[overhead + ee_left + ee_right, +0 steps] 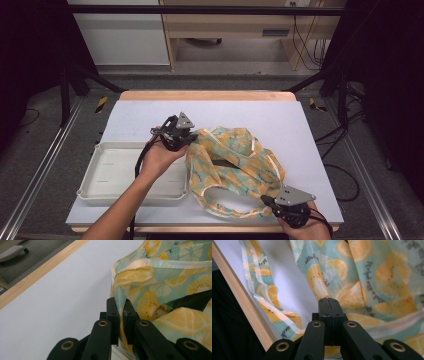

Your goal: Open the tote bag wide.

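- Two grippers work one crumpled apron, a teal cloth printed with orange and lemon slices, which lies on the white table sheet just right of the grey tray.
- The left gripper sits at the apron's upper-left corner, just beyond the tray's far right corner; the left hand that holds it hangs over the tray's right rim.
- In the left gripper view, the left gripper has its jaws drawn in narrow with a fold of the apron pinched between them; the cloth rises out of the jaws and spreads away to the right, while bare white sheet lies to the left.
- The right gripper is at the apron's lower-right edge, well apart from the tray and close to the table's near wooden rim; the right hand grips it from below.
- In the right gripper view, the right gripper has its jaws pressed together with no gap. The apron lies right at the tips and spreads beyond them, but I cannot tell whether any cloth is caught between them.
- A pale strap of the apron loops across the sheet to the left of those jaws, beside the wooden rim.
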The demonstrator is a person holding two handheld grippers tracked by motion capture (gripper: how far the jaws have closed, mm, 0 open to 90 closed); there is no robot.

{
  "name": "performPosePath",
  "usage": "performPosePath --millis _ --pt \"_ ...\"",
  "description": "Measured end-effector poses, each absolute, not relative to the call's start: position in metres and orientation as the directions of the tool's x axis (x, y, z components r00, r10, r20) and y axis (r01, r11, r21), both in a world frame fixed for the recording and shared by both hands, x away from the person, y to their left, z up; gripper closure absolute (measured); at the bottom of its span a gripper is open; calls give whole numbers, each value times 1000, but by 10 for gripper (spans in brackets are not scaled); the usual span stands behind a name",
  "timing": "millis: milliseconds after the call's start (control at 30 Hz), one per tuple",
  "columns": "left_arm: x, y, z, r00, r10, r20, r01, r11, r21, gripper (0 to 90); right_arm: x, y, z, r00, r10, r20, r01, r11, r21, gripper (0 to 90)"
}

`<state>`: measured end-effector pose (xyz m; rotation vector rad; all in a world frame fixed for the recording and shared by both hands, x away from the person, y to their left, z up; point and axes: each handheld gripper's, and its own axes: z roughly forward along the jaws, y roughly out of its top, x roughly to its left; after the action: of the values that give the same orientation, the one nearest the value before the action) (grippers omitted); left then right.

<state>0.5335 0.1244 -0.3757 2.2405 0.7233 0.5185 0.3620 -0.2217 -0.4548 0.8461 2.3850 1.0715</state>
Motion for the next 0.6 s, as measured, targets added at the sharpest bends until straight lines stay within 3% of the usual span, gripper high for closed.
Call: performPosePath --millis 133,267,400,467,500,567,600 --pt "528 126 -375 780 616 114 351 -580 735 871 364 -222 -454 -742 664 -96 357 512 781 900" --pt "518 121 -373 808 577 119 326 -606 726 870 365 -221 -451 -734 673 -92 351 491 797 829" --pt "515 116 -366 815 569 112 312 -593 743 869 367 -217 -443 -714 691 -114 332 477 814 657" --pt "517 116 -363 816 570 100 316 -584 748 869 368 -214 -440 -711 692 -124 324 479 816 545" --pt "519 116 -362 813 574 94 321 -577 751 869 372 -211 -438 -711 692 -122 328 480 814 436" --pt "522 115 -360 811 577 91 327 -577 749 869 374 -209 -438 -710 694 -120 334 482 810 382" --pt "523 115 -358 812 577 92 329 -582 744 870 379 -204 -441 -721 683 -116 338 493 802 284"
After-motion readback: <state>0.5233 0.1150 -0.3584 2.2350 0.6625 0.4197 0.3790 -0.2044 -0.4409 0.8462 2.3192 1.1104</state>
